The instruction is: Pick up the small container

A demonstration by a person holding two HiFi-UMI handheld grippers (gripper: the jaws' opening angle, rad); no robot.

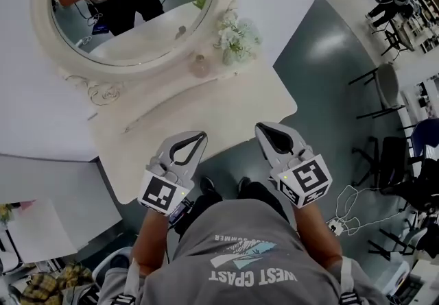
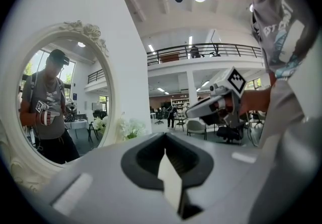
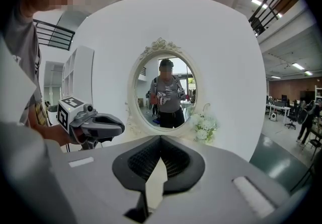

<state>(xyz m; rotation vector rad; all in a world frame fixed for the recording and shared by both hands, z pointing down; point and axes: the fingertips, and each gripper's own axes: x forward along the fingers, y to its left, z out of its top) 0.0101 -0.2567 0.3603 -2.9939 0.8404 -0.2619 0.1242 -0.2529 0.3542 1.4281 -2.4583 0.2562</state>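
A small pinkish round container (image 1: pixel 200 65) stands on the white vanity table (image 1: pixel 219 108), at the foot of the oval mirror (image 1: pixel 130 16) and left of the white flowers (image 1: pixel 237 39). My left gripper (image 1: pixel 202 136) hovers over the table's near edge, shut and empty. My right gripper (image 1: pixel 261 129) is beside it, also shut with nothing in it. Both are well short of the container. In the left gripper view the jaws (image 2: pixel 165 136) meet tip to tip; the right gripper view shows its jaws (image 3: pixel 160 138) likewise. I cannot make out the container in either gripper view.
The mirror frame (image 3: pixel 135 87) and flowers (image 3: pixel 203 127) rise behind the table. A white cabinet (image 1: pixel 48 187) stands to the left. Chairs (image 1: pixel 384 84) and a floor cable (image 1: pixel 353 211) are to the right. The person's legs are against the table's front.
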